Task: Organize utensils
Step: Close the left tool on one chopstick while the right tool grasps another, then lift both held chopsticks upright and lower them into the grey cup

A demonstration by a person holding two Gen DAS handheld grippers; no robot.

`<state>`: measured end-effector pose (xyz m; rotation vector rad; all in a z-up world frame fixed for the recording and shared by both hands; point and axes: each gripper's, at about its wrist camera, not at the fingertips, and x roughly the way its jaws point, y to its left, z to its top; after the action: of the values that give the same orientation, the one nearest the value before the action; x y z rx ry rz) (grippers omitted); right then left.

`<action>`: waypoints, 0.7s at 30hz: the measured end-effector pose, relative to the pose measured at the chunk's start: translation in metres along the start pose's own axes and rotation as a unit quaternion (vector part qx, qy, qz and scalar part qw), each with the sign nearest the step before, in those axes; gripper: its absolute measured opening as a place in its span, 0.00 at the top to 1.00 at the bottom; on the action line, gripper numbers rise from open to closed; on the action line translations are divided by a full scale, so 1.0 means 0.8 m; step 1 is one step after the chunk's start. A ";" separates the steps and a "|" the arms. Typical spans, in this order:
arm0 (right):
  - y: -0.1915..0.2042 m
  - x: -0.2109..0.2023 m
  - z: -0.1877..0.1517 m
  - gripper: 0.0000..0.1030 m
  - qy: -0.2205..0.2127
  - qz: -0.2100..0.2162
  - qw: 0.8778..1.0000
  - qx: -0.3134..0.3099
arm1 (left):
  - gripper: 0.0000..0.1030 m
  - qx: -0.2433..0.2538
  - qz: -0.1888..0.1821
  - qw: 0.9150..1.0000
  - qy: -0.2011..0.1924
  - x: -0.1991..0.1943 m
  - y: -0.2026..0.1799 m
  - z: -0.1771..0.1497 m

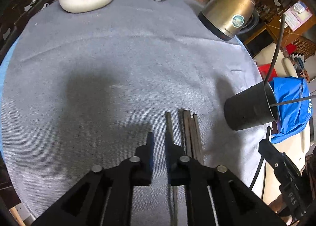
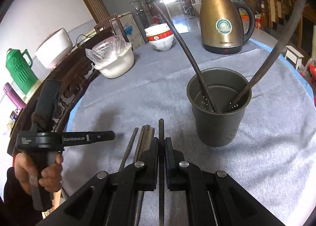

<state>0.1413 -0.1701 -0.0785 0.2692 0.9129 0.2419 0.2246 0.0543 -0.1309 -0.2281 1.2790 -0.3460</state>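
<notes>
Grey cloth point(image 2: 158, 91) covers our worktop. Near its middle stands a dark metal holder cup point(image 2: 218, 107) with two chopsticks point(image 2: 199, 79) leaning inside. Just left of the cup lies a loose bundle of chopsticks point(image 2: 145, 137). Our right gripper point(image 2: 161, 147) has its jaws closed on a single chopstick point(image 2: 161, 129). Our left gripper point(image 1: 159, 143), jaws parted and empty, hovers left of the bundle. Behind the cup: a brass-coloured kettle point(image 2: 223, 20) and stacked bowls point(image 2: 160, 38).

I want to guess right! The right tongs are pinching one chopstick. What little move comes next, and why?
Probably lift it. The right tongs look shut on a single chopstick that lies low by the pile of chopsticks on the cloth, and the cup with two chopsticks inside stands just ahead to the right.
</notes>
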 end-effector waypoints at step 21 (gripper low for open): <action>-0.016 -0.041 0.002 0.94 -0.049 0.054 0.997 0.026 | 0.95 0.023 0.018 0.999 -0.041 -0.009 -0.033 0.009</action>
<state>0.1246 -0.1928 -0.0572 0.3762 0.8097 0.3024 0.2263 0.0324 -0.1135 -0.1785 1.1921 -0.3311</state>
